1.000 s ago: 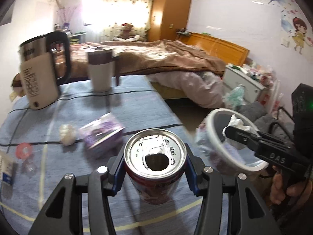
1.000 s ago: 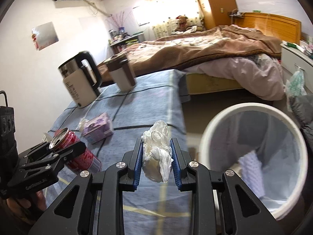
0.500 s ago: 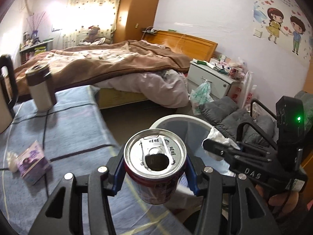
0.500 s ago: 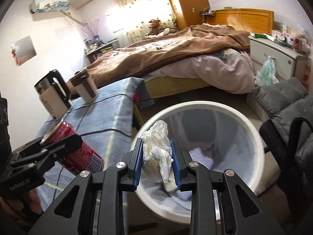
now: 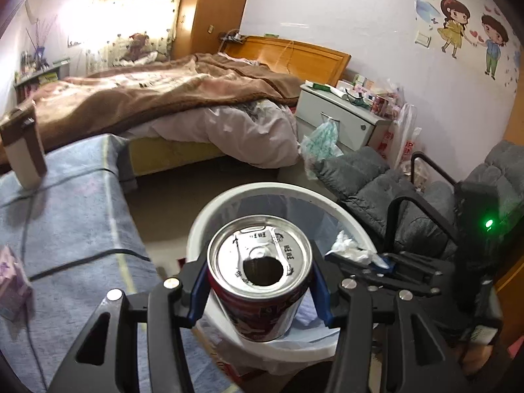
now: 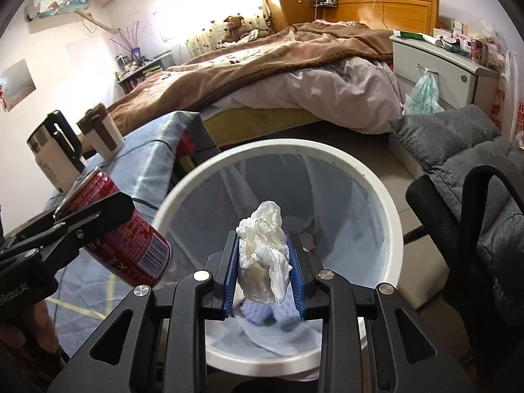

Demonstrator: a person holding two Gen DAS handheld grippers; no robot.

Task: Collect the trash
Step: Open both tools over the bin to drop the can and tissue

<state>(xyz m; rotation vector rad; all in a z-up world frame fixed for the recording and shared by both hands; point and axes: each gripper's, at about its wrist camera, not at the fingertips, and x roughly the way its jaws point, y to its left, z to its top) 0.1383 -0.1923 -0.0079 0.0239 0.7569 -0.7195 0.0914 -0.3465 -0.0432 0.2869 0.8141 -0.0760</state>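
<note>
My left gripper (image 5: 260,281) is shut on an opened red drink can (image 5: 260,263) and holds it above the near rim of a white trash bin (image 5: 209,216) lined with a pale bag. The can also shows in the right wrist view (image 6: 121,226), beside the bin's left rim. My right gripper (image 6: 264,258) is shut on a crumpled white tissue (image 6: 263,255) and holds it over the open bin (image 6: 386,216). The tissue shows in the left wrist view (image 5: 352,249) over the bin's right side. Some trash lies inside the bin.
A table with a blue cloth (image 5: 65,216) stands left of the bin, bearing a mug (image 5: 23,150), a kettle (image 6: 54,160) and a small purple pack (image 5: 11,281). A grey chair (image 6: 465,177) stands right of the bin. A bed (image 5: 163,98) lies behind.
Both grippers have swung right, from over the table to above the bin. The can and the tissue remain gripped throughout.
</note>
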